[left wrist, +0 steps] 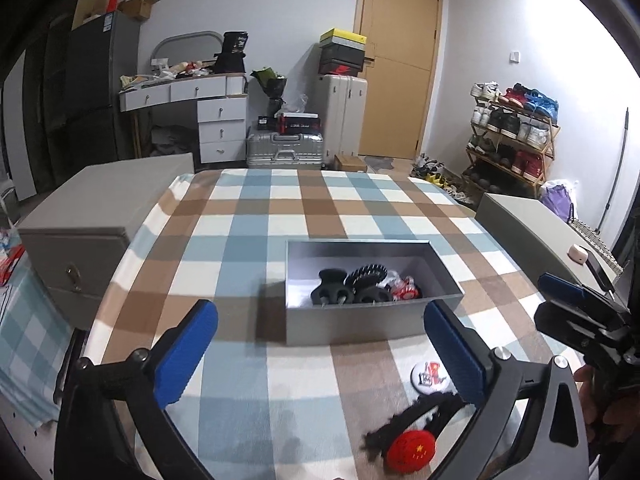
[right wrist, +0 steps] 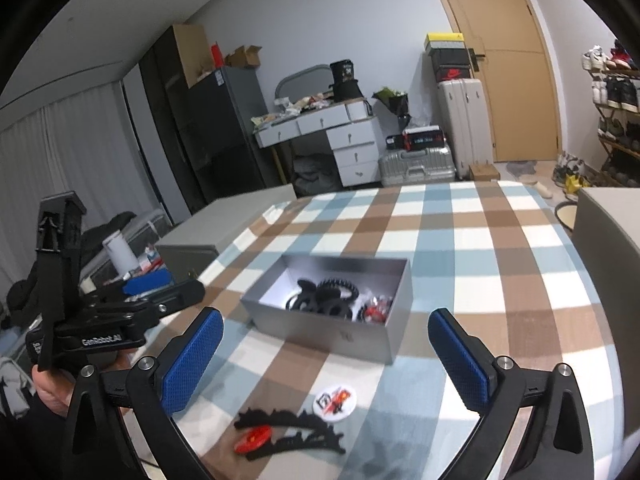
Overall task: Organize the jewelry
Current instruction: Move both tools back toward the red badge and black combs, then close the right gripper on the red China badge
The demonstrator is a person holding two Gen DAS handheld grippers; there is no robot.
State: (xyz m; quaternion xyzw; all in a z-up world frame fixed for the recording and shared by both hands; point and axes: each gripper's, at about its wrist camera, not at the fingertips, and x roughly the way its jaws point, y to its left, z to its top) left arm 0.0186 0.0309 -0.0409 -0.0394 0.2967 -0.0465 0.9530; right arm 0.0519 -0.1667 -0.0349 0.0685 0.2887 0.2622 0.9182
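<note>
Even, soft indoor light falls on the checked cloth (left wrist: pixel 248 248), the box (left wrist: pixel 360 326) casts a short shadow leftward, and edges bend and darken around it.

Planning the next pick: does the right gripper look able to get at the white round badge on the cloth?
Probably yes: the right gripper is open, and the white badge lies uncovered just ahead, apart from the black hair clip.

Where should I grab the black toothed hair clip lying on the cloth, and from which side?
Grip the black toothed hair clip across its narrow arched spine, near the middle, coming straight down from above. It lies flat on the checked cloth, so only the top is exposed. The red badge touches its left end, so stay right of that.
</note>
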